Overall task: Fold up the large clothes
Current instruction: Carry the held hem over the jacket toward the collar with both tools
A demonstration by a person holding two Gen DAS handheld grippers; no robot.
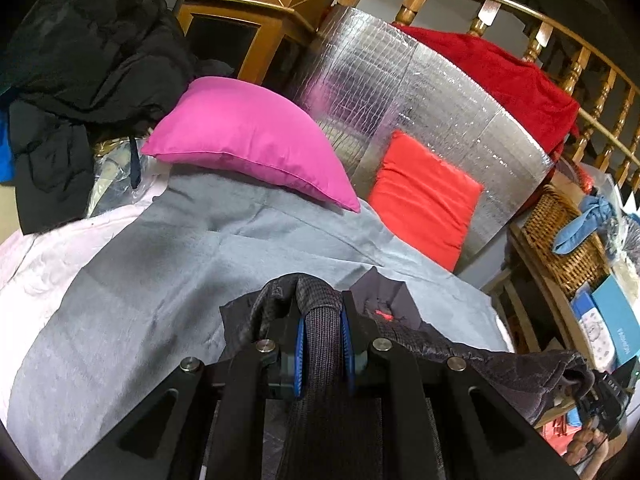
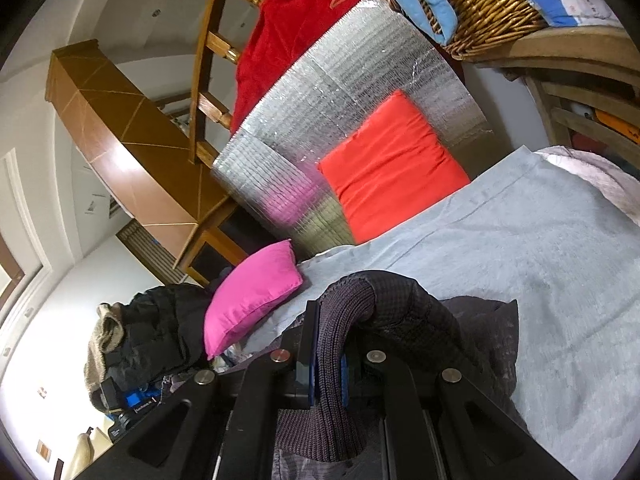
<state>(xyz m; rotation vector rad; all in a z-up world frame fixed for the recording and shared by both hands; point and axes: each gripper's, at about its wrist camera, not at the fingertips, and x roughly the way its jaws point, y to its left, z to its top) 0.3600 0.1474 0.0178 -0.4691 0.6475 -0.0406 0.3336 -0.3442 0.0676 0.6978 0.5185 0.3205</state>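
A dark grey knitted garment (image 1: pixel 472 352) hangs between my two grippers above the grey blanket (image 1: pixel 160 280) on the bed. My left gripper (image 1: pixel 323 320) is shut on a ribbed edge of the garment (image 1: pixel 322 340), which bulges between the blue pads. My right gripper (image 2: pixel 330 328) is shut on another ribbed edge of the same garment (image 2: pixel 344 320), and the rest of it drapes to the right over the blanket (image 2: pixel 520 240). The right gripper also shows at the left wrist view's lower right (image 1: pixel 600 400), with the garment stretched toward it.
A pink pillow (image 1: pixel 248 140) and a red cushion (image 1: pixel 424 200) lie at the bed's head against a silver foil mat (image 1: pixel 400 100). A black coat pile (image 1: pixel 80 80) is left. A wicker basket (image 1: pixel 560 240) and wooden railing (image 1: pixel 580 68) stand right.
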